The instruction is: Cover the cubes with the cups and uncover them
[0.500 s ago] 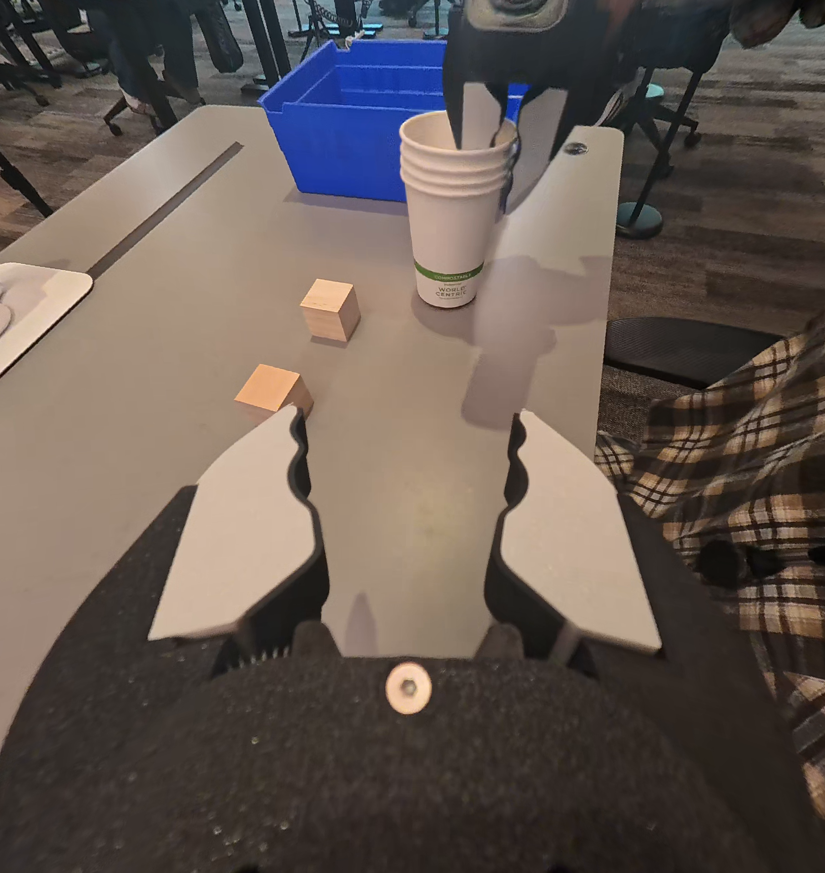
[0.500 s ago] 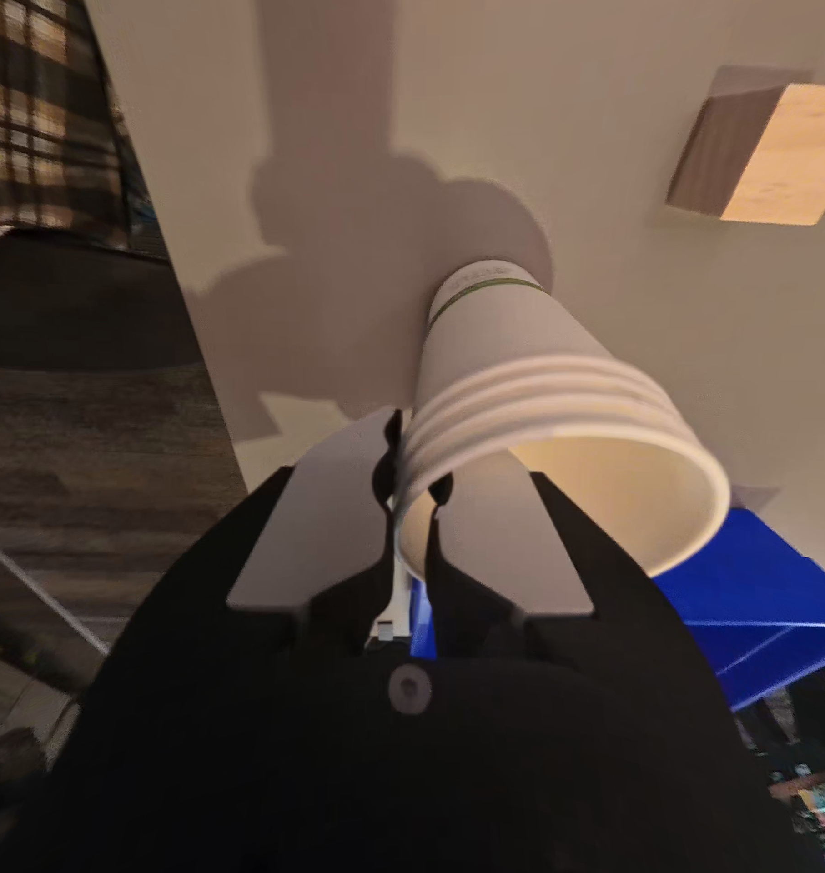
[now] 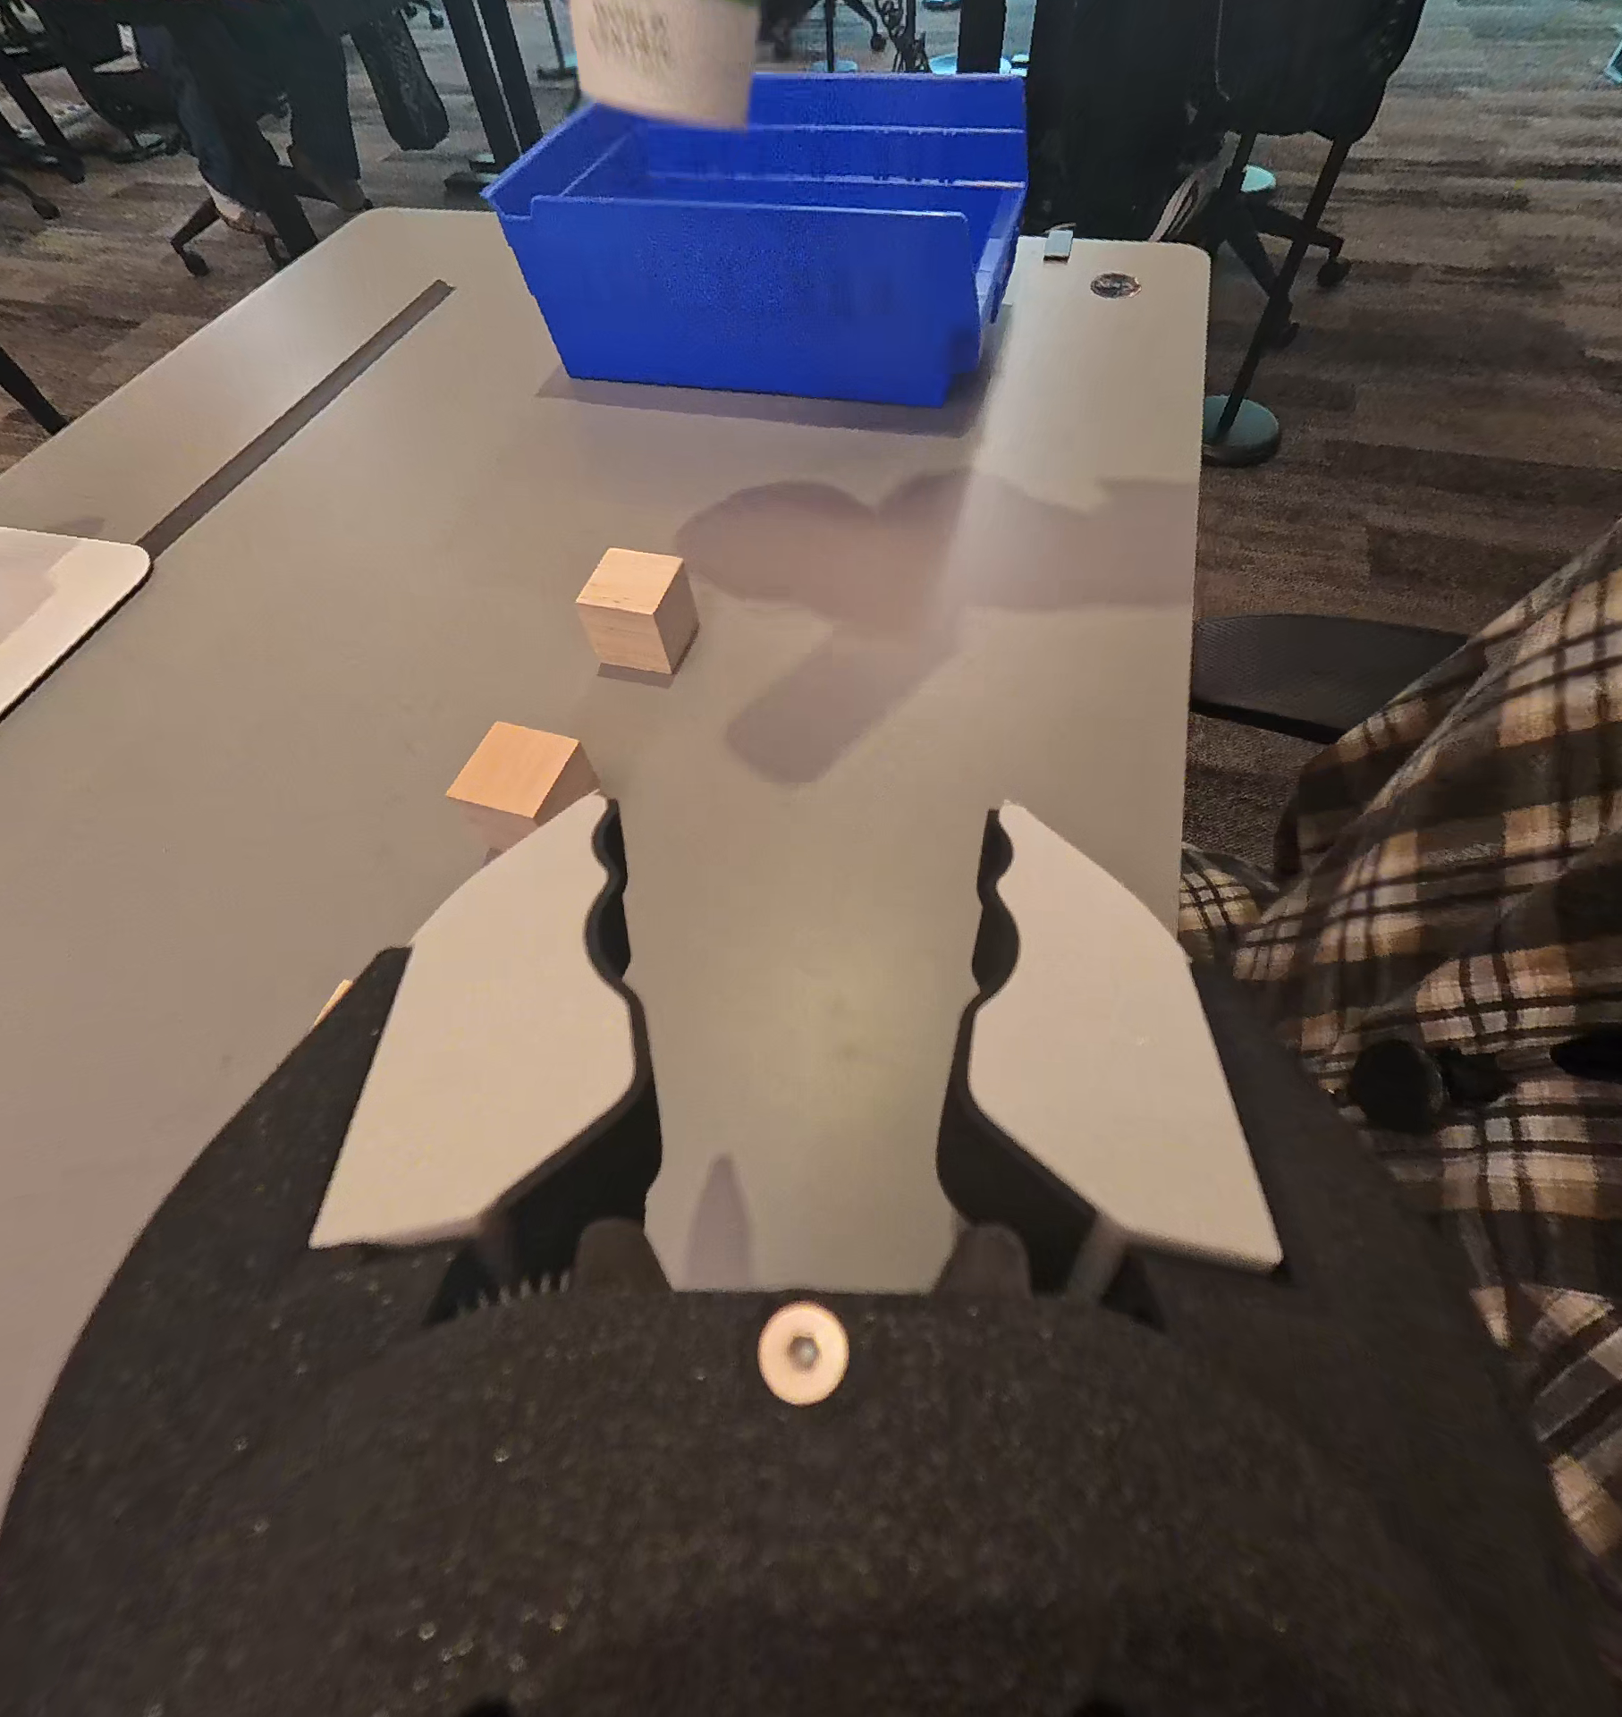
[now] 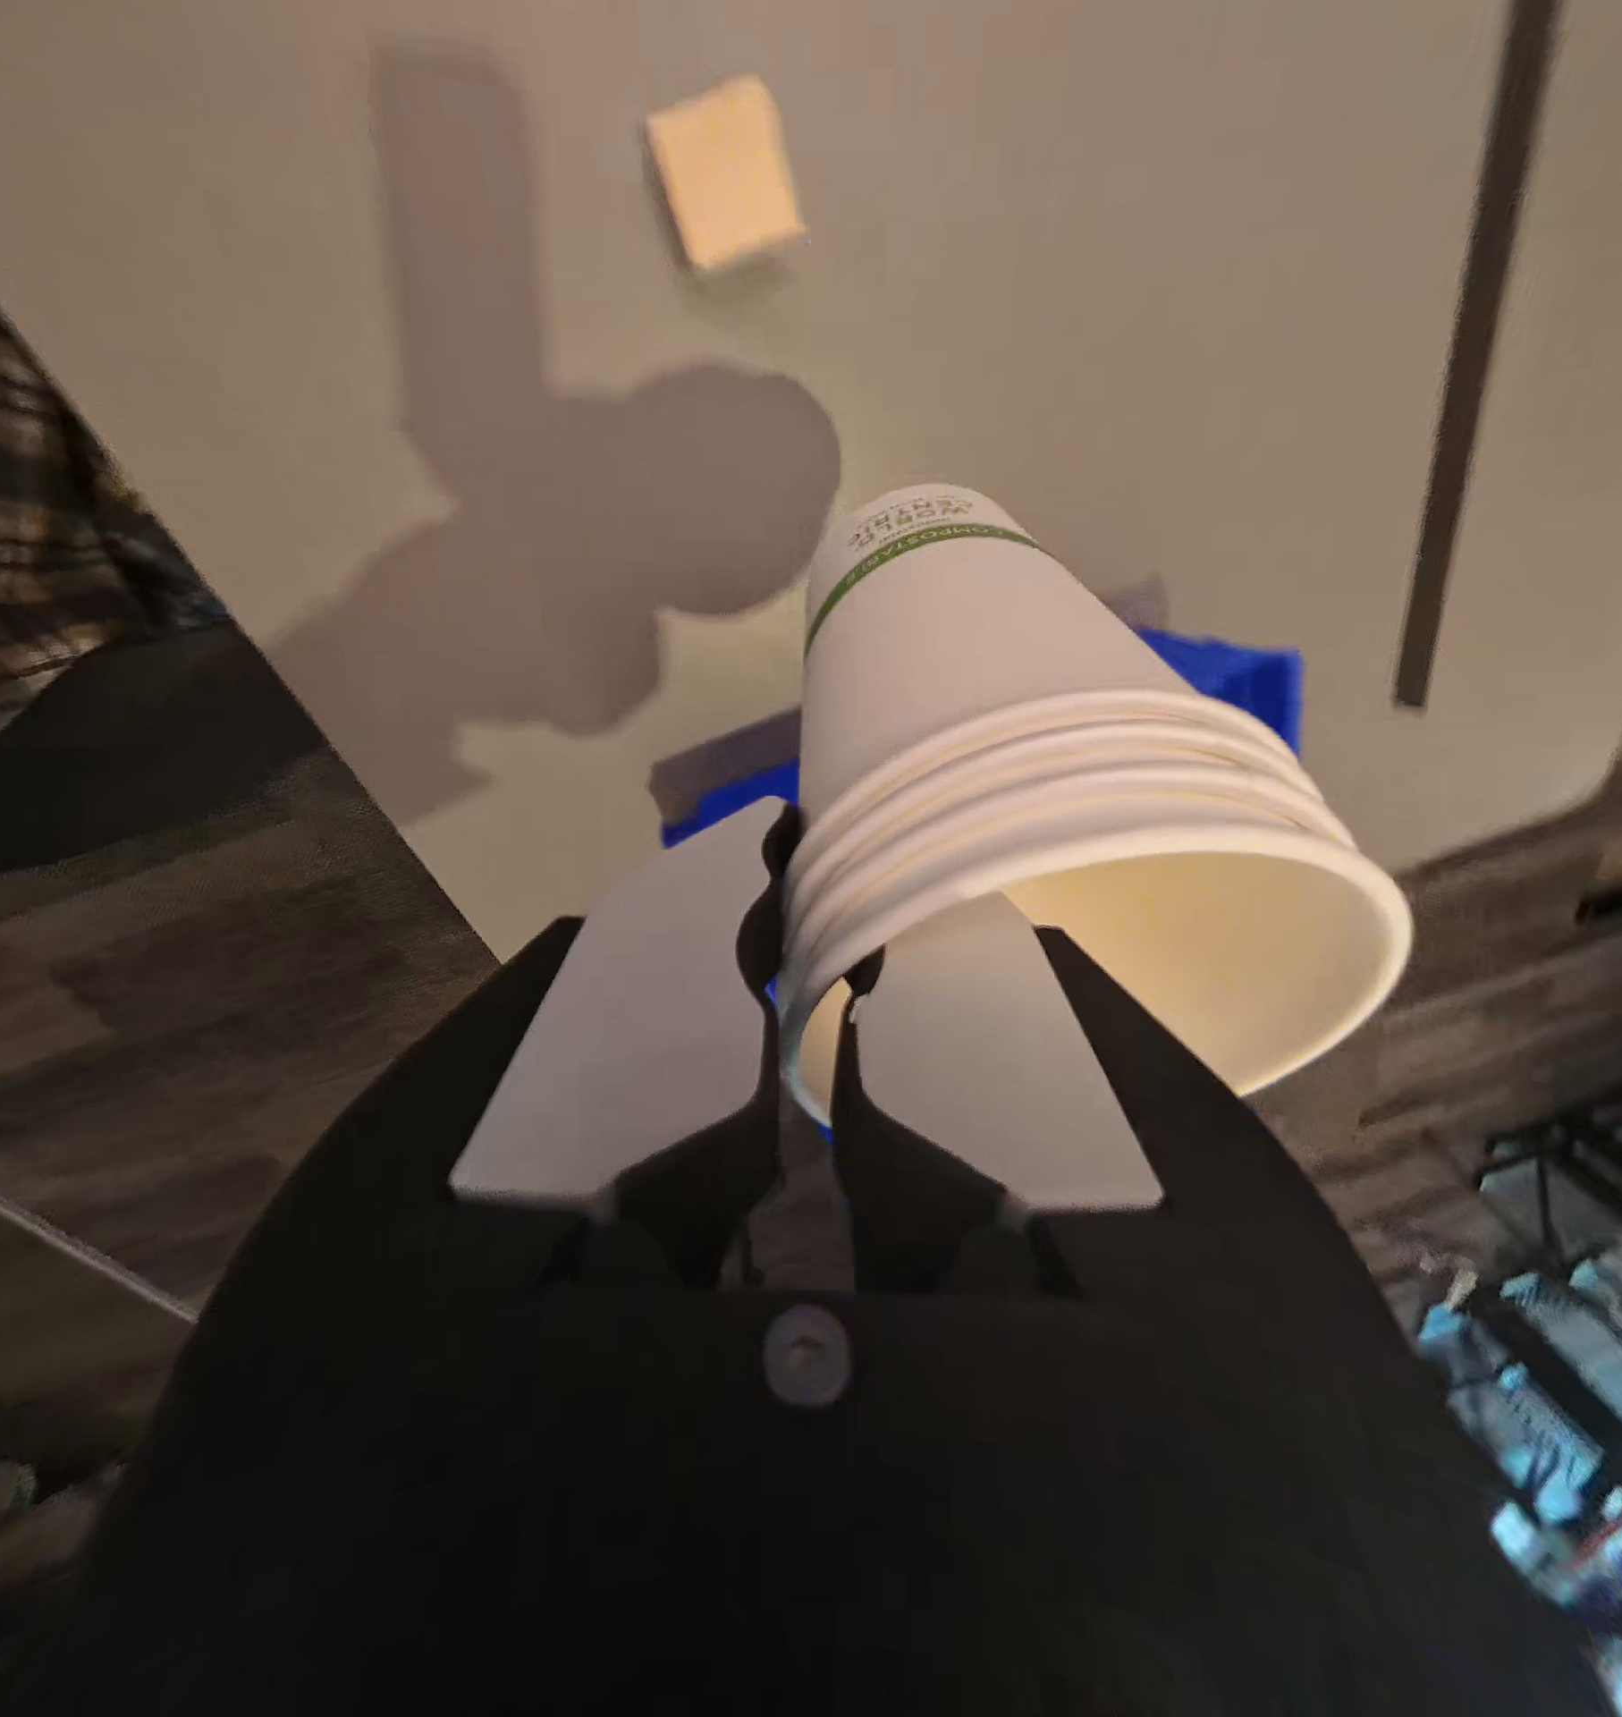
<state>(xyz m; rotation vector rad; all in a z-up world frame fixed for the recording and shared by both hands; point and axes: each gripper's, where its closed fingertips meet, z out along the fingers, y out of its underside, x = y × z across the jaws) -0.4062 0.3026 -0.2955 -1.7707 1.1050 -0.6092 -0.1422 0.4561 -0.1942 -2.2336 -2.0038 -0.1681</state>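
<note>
Stack of white cups (image 4: 1002, 743) w/ green band, pinched at rim by right claw (image 4: 812, 938), above grey table (image 4: 1114, 279); left claw (image 3: 803, 827) open near cubes (image 3: 637, 609); carpeted office.

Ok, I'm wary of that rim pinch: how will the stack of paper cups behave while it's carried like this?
The stack of paper cups is probably light: the right gripper holds it clear of the table by one side of the rim alone. Thin paper likely flexes, so the rim may deform under the pinch. Nested and tilted, the outer cups, which only one finger touches, could slip loose.
</note>
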